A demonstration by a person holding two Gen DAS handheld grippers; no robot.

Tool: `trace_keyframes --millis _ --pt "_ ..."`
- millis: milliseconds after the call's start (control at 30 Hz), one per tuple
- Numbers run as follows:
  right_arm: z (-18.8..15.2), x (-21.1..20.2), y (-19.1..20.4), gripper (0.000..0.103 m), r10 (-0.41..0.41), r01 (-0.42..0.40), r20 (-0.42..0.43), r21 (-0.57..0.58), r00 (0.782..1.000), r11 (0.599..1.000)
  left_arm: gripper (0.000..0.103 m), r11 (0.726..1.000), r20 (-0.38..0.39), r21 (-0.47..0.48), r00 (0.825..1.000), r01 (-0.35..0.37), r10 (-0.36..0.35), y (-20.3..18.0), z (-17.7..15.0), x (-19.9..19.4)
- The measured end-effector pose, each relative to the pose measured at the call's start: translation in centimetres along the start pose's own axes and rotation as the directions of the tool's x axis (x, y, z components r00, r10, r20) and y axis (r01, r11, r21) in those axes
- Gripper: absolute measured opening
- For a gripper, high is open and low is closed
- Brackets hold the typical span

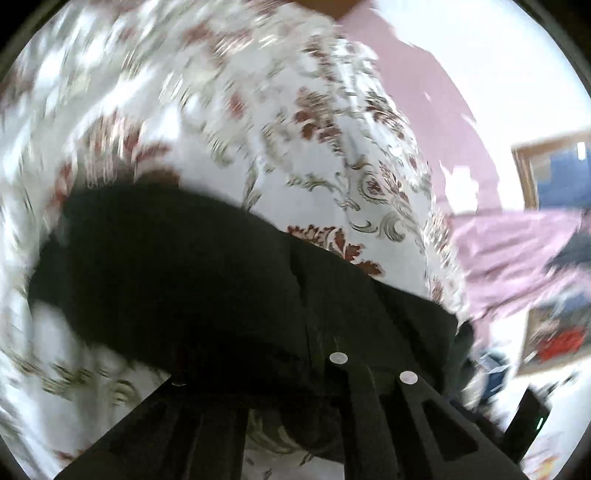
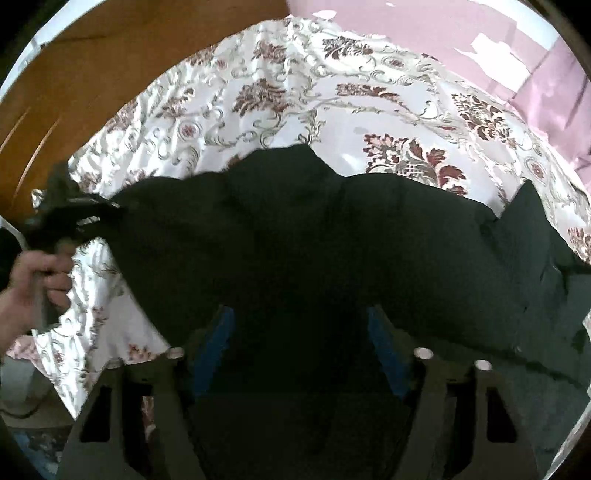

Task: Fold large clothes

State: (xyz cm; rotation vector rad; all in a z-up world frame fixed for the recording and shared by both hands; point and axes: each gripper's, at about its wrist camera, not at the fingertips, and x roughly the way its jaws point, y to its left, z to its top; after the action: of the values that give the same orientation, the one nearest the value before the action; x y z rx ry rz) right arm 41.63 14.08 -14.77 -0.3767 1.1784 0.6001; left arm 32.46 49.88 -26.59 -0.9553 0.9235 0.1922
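A large black garment point(image 2: 295, 236) lies spread on a white bedspread with red and grey floral print point(image 2: 280, 110). In the right wrist view my right gripper point(image 2: 299, 332) is open, its blue-padded fingers point(image 2: 218, 336) wide apart over the garment's near part. At the far left of that view the left gripper point(image 2: 74, 214) is held by a hand and pinches the garment's left corner. In the blurred left wrist view the garment point(image 1: 184, 280) hangs from the left gripper point(image 1: 325, 354), whose fingers are closed on the dark cloth.
A wooden headboard point(image 2: 92, 66) rises at the back left. A pink wall point(image 2: 424, 29) and pink curtain point(image 1: 517, 251) are to the right, with framed pictures point(image 1: 557, 173) on the wall. The bedspread point(image 1: 332, 129) covers the bed around the garment.
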Motion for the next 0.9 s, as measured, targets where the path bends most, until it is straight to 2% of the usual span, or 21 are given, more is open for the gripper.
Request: trace_keyframes --millis 33,133,200,300,500,633,733,900 --pt "0.3 0.7 0.0 0.043 -0.001 0.001 -0.014 -0.002 1.000 1.000 0.008 0.999 0.009 0.032 1.000 -0.015 0.015 -0.6 0.0 -0.8" --pt "0.7 2.9 0.4 0.026 -0.010 0.010 -0.048 -0.007 0.999 1.000 0.008 0.981 0.062 0.179 0.996 -0.076 0.066 -4.3 0.1 -3.9" --pt "0.6 4.6 0.5 0.020 -0.015 0.016 -0.091 0.002 0.996 1.000 0.008 0.967 0.086 0.239 0.994 -0.091 0.072 -6.0 -0.1 -5.4" --pt "0.3 6.3 0.3 0.018 0.011 -0.004 -0.123 0.052 0.992 0.999 0.008 0.928 0.123 0.358 0.990 -0.103 0.062 -10.1 -0.8 -7.7" --pt "-0.6 8.5 -0.4 0.018 0.069 -0.043 -0.163 0.160 0.984 0.986 0.007 0.852 0.140 0.520 0.990 -0.064 -0.011 -18.1 -2.8 -9.1" --pt "-1.2 9.0 -0.8 0.018 0.103 -0.069 -0.160 0.202 0.982 0.977 0.007 0.789 0.157 0.608 0.988 -0.091 -0.007 -21.9 -4.3 -9.2" --pt "-1.6 8.8 -1.2 0.017 0.133 -0.095 -0.144 0.239 0.981 0.966 0.007 0.764 0.172 0.637 0.985 -0.101 -0.014 -24.0 -4.8 -9.7" --pt "-2.9 6.3 -2.8 0.017 0.231 -0.208 -0.027 0.351 0.973 0.913 0.007 0.721 0.195 0.678 0.981 -0.139 0.006 -26.6 -5.4 -10.0"
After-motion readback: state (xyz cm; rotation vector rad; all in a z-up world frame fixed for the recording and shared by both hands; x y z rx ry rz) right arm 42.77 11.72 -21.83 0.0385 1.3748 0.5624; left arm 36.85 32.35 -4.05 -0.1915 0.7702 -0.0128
